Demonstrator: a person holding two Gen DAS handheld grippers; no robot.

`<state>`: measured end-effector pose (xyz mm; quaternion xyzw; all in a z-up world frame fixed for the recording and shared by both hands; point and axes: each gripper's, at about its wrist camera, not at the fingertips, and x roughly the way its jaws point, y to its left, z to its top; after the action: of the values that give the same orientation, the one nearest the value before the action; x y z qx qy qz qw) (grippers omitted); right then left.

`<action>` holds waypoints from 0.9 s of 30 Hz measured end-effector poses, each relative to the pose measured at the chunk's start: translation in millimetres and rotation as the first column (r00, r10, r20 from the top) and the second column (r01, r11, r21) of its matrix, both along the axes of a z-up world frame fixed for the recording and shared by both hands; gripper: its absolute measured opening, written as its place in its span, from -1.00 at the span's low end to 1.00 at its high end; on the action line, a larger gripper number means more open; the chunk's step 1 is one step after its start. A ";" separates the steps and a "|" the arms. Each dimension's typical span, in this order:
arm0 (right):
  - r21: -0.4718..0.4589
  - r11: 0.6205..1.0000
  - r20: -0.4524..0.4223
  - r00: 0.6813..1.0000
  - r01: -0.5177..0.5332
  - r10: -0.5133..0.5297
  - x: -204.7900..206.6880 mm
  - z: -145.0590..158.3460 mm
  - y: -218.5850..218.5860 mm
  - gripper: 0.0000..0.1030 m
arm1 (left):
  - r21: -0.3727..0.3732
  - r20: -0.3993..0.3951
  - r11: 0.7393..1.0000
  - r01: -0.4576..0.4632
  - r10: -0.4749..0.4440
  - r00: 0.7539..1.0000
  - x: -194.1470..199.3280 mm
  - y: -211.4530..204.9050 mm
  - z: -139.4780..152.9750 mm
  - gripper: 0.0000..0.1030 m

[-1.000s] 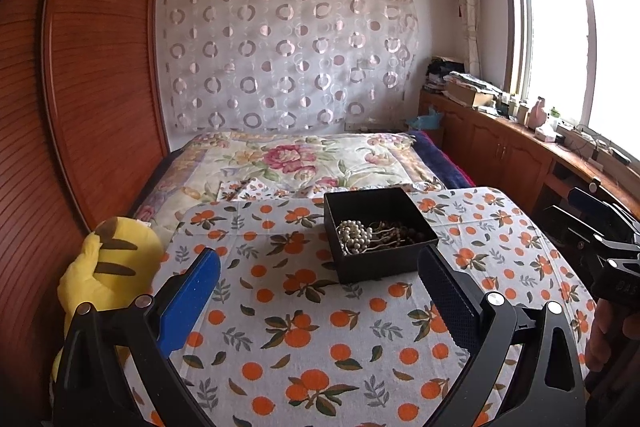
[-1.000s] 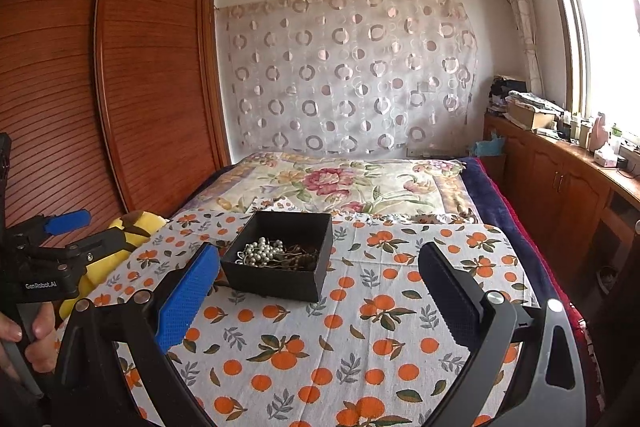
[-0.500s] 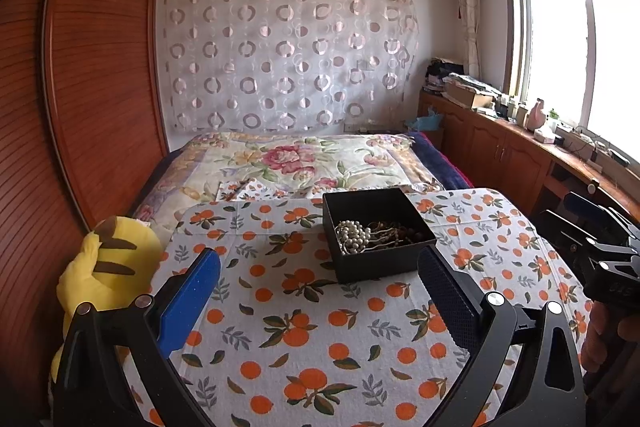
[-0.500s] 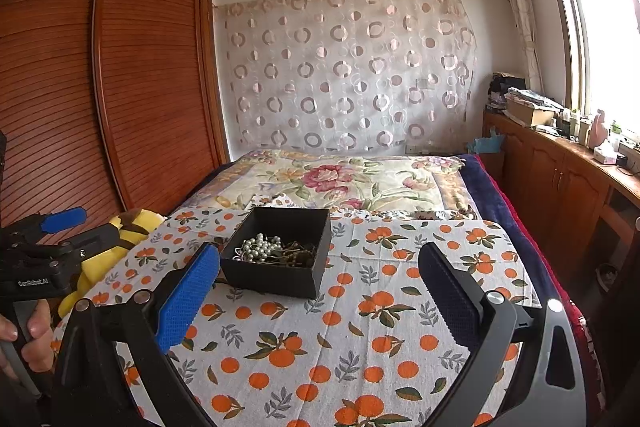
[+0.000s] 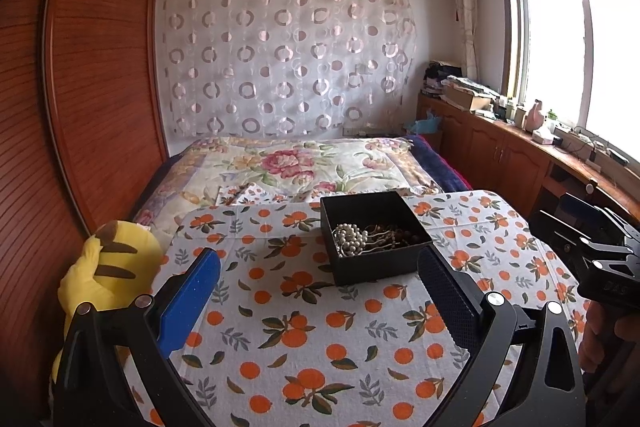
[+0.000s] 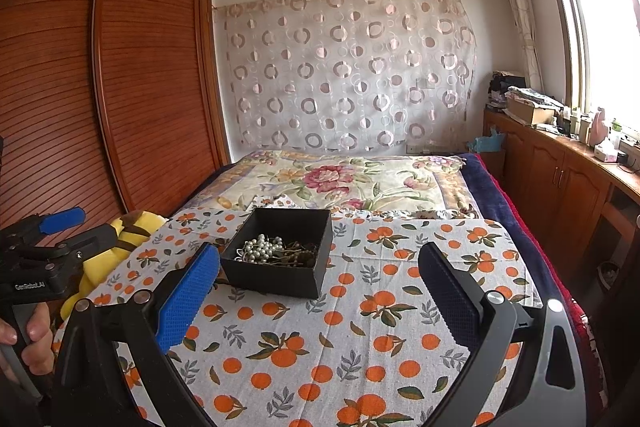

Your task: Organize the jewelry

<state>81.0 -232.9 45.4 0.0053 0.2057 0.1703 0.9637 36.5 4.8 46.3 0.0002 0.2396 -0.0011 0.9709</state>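
A black box [image 5: 374, 239] holding a pearl strand [image 5: 352, 237] and darker beaded jewelry [image 6: 298, 253] is set on the orange-print worktop [image 5: 304, 339]. The left gripper [image 5: 316, 291] is held level, short of the box, jaws spread wide and empty. The right gripper [image 6: 316, 287] is held likewise, just beside the box, jaws wide apart, nothing gripped. Each handle is clasped by a hand [image 6: 30, 341].
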 end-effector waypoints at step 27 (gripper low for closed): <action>0.004 1.000 0.000 1.000 0.000 0.000 -0.2 0.1 -1.3 0.95 | -0.001 0.005 1.000 0.001 -0.001 1.000 -0.5 -2.2 1.1 0.85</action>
<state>80.9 -234.2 45.5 0.0074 0.2054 0.1708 0.9636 36.1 2.7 47.4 0.0000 0.2371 -0.0018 0.9715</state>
